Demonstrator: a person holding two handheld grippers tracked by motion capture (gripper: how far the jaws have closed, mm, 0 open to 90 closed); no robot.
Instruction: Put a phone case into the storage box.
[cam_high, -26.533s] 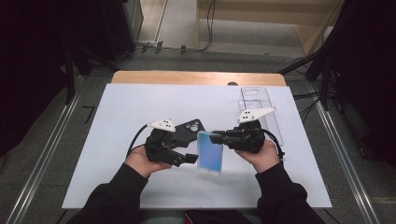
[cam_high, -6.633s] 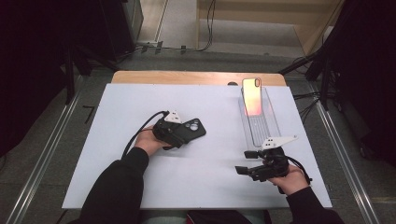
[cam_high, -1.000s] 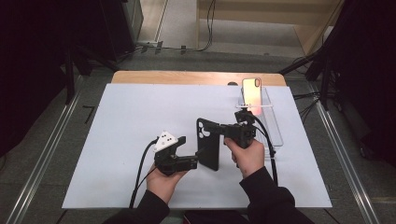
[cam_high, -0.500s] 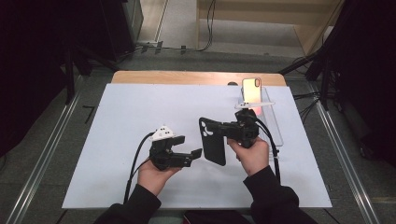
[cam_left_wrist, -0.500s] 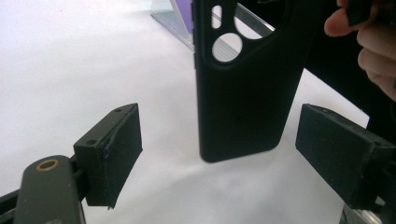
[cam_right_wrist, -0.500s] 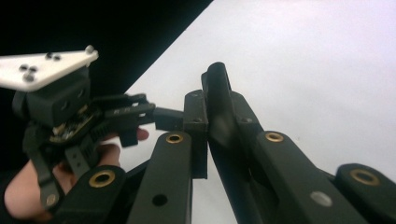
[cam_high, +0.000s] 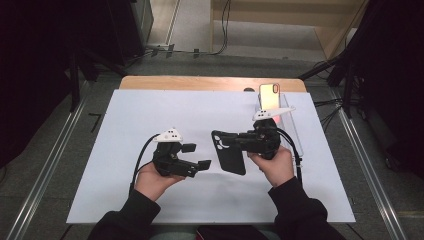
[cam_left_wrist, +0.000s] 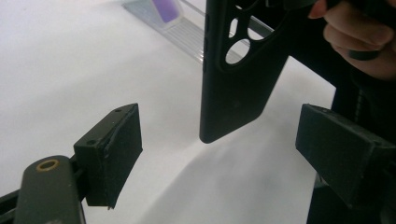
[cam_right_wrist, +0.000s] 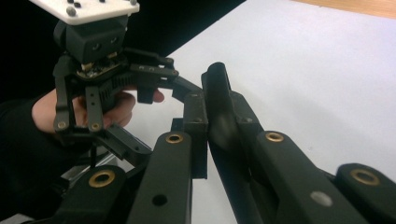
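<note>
Two grippers at work: seen from the high view, my right gripper (cam_high: 235, 141) is clamped on the black phone case (cam_high: 229, 152) and holds it off the white table (cam_high: 125, 115); my left gripper (cam_high: 195, 156) waits just beside it with its jaws spread apart.
Background, high view: a phone (cam_high: 269, 95) stands upright in the clear stand (cam_high: 292, 125) at the far right of the table, well apart from the case.
Left gripper view: my two black pads (cam_left_wrist: 114, 151) stand wide apart, and the phone case (cam_left_wrist: 240, 74) hangs upright between and beyond them, camera cut-outs towards the top, its lower rounded corner free above the table; the hand (cam_left_wrist: 357, 32) working my other gripper shows at the upper right.
Right gripper view: my jaws are closed on the edge of the phone case (cam_right_wrist: 219, 100), seen edge-on; the left gripper (cam_right_wrist: 154, 100) sits close behind it, jaws open towards the case.
Step in hand, as I judge it: a handover or two-handed hold of the case, with the left side yet to grip.
Next move calls for: bringing my left jaws forward around the free lower end, squaring the pads to the flat faces, closing firmly, and keeping my right clamp on until the left has it.
</note>
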